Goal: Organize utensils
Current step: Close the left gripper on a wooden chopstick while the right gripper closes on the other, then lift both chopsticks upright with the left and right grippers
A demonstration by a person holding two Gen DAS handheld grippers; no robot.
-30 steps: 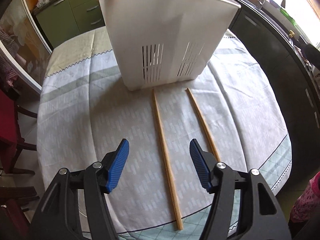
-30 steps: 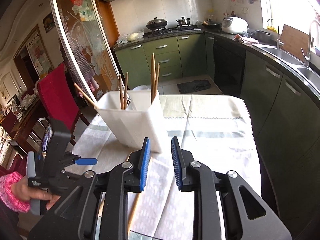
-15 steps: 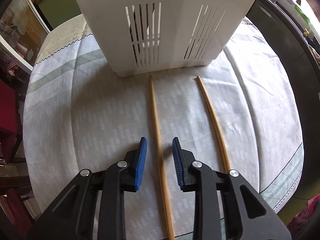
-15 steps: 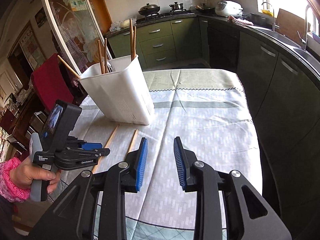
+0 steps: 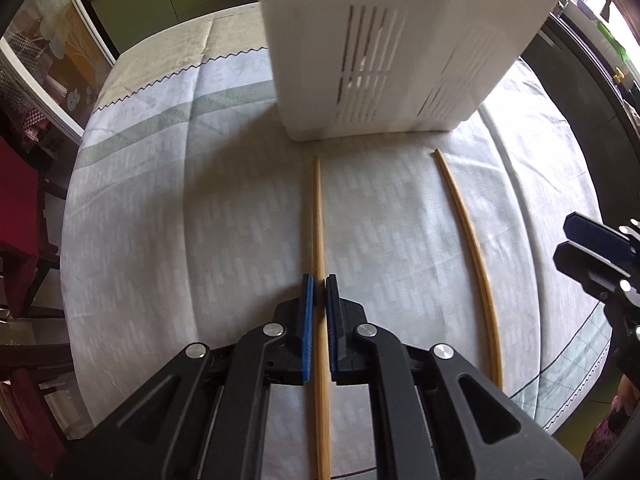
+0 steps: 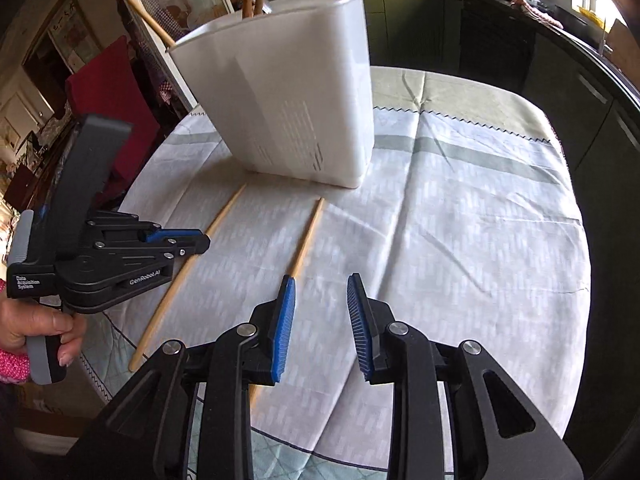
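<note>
Two chopsticks on cloth; L gripper (image 5: pixel 319 286) jaws clamp left chopstick (image 5: pixel 319 216).

left wrist cam: sits on the left gripper (image 5: pixel 319 282), aimed steeply down, really close to the tablecloth (image 5: pixel 200 208).
right wrist cam: rides the right gripper (image 6: pixel 320 292), higher and tilted less, facing the kitchen counter (image 6: pixel 540 20).
shared: both catch the white bin (image 5: pixel 392 48), two chopsticks (image 6: pixel 306 240), and each other's gripper.
</note>
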